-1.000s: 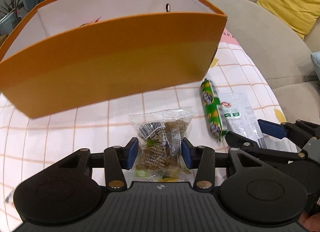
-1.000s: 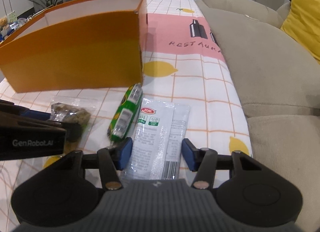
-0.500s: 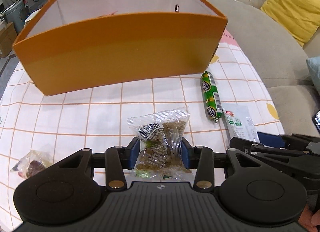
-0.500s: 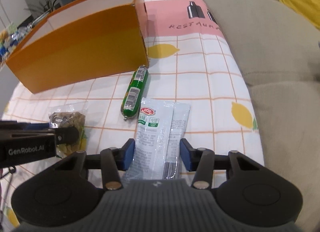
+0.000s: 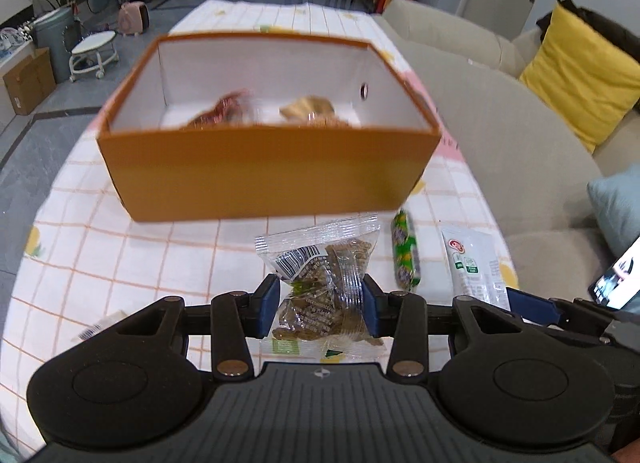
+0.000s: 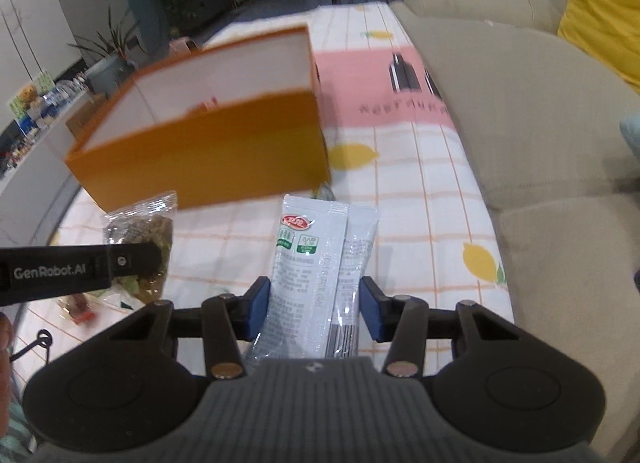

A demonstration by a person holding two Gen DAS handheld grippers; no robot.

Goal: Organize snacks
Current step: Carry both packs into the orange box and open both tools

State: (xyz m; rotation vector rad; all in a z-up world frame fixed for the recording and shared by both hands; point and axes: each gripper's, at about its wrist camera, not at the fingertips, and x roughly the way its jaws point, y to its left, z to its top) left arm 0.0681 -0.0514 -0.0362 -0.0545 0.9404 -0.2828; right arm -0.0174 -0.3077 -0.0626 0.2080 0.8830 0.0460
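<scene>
My left gripper (image 5: 320,303) is shut on a clear packet of brown snacks (image 5: 324,263), held in the air in front of the orange box (image 5: 264,175). The box is open on top, with a red packet (image 5: 228,107) and a tan one (image 5: 308,109) inside. My right gripper (image 6: 316,307) is shut on a white packet with a red logo (image 6: 312,255), also off the table. In the right wrist view the left gripper (image 6: 136,259) and its brown packet (image 6: 140,227) hang at the left. A green sausage (image 5: 405,253) lies on the tablecloth between the two.
A small packet (image 5: 96,329) lies on the checked tablecloth (image 5: 120,255) at the near left. A beige sofa (image 5: 500,123) with a yellow cushion (image 5: 576,75) runs along the table's right side. A phone screen (image 5: 618,279) shows at the far right.
Both grippers have risen with their packets, lifting them off the tablecloth. The box now sits lower in both views, and its inside shows in the left wrist view.
</scene>
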